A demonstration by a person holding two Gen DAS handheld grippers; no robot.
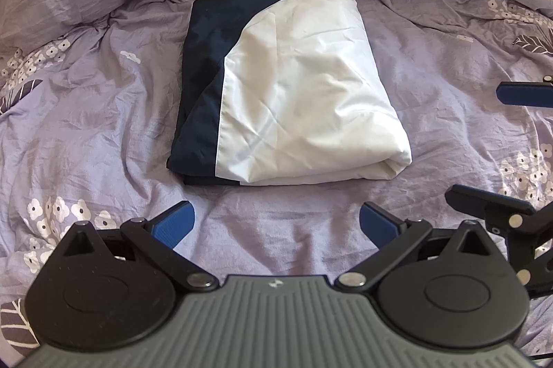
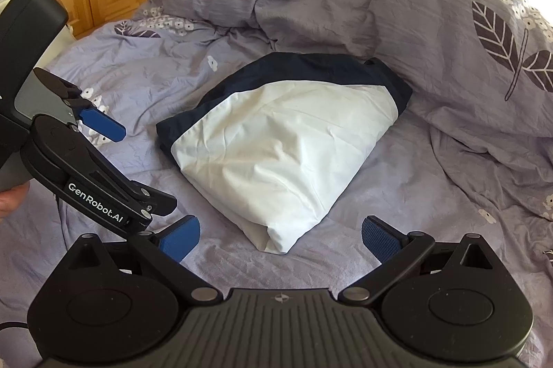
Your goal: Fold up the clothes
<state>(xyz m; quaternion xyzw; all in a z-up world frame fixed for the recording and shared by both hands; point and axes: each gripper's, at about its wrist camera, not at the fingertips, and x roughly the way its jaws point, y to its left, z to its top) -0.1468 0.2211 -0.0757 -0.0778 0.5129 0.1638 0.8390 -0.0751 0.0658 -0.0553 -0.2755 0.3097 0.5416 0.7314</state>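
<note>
Lying in a neat folded bundle on the duvet (image 1: 103,139), the jacket (image 1: 297,98) shows a white panel on top and a navy band along its left side in the left wrist view; it sits mid-bed, with rumpled bedding heaped behind it. Its cloth looks thin, light and rather slick, so it would likely slide and spring open if nudged; the thick folded corner nearest the cameras, or the layered near edge, seems the safest place to pinch all layers at once. The left gripper (image 1: 276,224) hovers just short of that near edge, fingers spread wide and holding nothing. The right gripper (image 2: 280,235) hangs close to the white corner, likewise spread wide and empty. Folding appears essentially finished.
</note>
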